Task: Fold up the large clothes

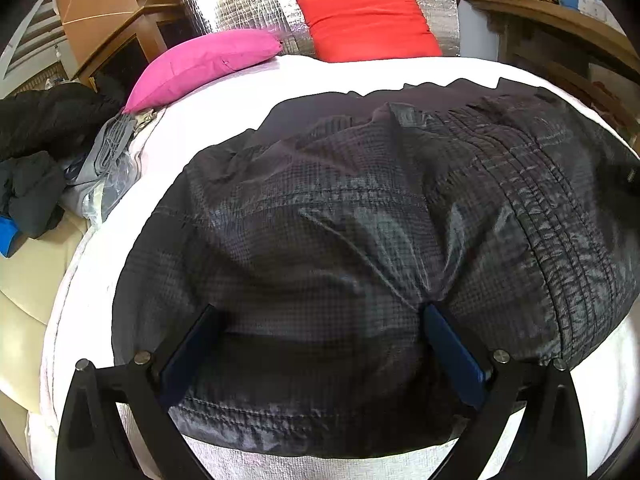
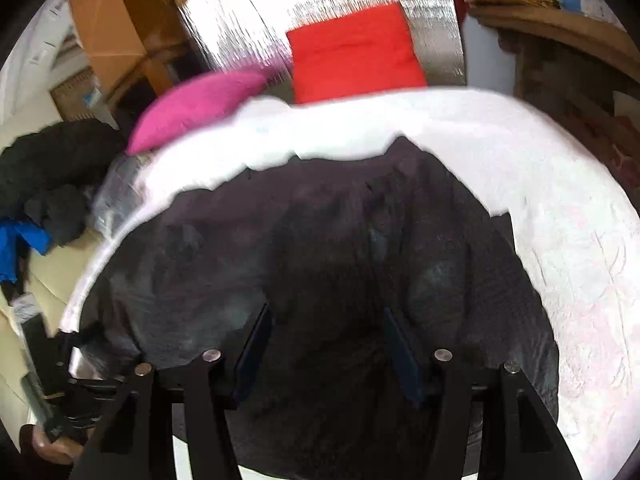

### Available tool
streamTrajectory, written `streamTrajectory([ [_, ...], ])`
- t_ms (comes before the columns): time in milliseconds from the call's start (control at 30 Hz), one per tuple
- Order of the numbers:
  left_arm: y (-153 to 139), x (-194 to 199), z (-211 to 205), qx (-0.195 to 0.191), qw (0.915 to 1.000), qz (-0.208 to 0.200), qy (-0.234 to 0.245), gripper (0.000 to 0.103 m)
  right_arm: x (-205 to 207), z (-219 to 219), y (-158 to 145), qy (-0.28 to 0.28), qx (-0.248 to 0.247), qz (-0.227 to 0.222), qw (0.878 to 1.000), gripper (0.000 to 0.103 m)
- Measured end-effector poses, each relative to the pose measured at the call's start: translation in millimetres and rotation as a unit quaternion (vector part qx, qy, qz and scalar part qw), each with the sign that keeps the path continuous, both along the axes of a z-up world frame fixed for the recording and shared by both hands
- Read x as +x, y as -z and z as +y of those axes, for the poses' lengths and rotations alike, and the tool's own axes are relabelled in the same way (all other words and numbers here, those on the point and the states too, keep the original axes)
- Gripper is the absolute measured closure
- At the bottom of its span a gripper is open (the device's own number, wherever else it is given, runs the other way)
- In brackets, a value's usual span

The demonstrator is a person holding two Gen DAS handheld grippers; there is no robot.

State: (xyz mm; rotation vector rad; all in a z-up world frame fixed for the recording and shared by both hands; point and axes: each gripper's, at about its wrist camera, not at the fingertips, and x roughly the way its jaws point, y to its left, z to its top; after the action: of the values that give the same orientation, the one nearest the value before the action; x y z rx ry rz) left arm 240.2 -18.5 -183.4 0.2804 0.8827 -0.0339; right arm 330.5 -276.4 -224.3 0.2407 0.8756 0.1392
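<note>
Cushions, pink [image 1: 204,65] and red [image 1: 370,22], lie beyond the dark jacket [image 1: 360,240].

Dark grey quilted jacket [image 1: 360,240] lay spread flat across the white bed cover [image 1: 360,74], filling most of the left wrist view. Fine grid-pattern shell, slightly shiny, with horizontal stitch lines. Gathered ribbed band ran down its right side. Diagonal seam or pocket edge near the middle, fabric puckered there. Far edge uneven, wrinkled. Right wrist view was blurred; the garment showed as a dark crumpled mass.
</note>
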Motion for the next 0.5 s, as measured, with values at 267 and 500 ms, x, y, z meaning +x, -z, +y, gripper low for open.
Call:
streamTrajectory([
  [267,-24.1,10.8,32.3,-0.071,0.9973,0.013,0.01,0.001,0.9,-14.6,-3.4,-0.008,0.041,0.014,0.999,0.041],
  [500,-47.3,29.1,106.0,-0.117,0.9896,-0.016,-0.083,0.001,-16.1,-83.8,-18.5,0.059,0.133,-0.031,0.989,0.036],
])
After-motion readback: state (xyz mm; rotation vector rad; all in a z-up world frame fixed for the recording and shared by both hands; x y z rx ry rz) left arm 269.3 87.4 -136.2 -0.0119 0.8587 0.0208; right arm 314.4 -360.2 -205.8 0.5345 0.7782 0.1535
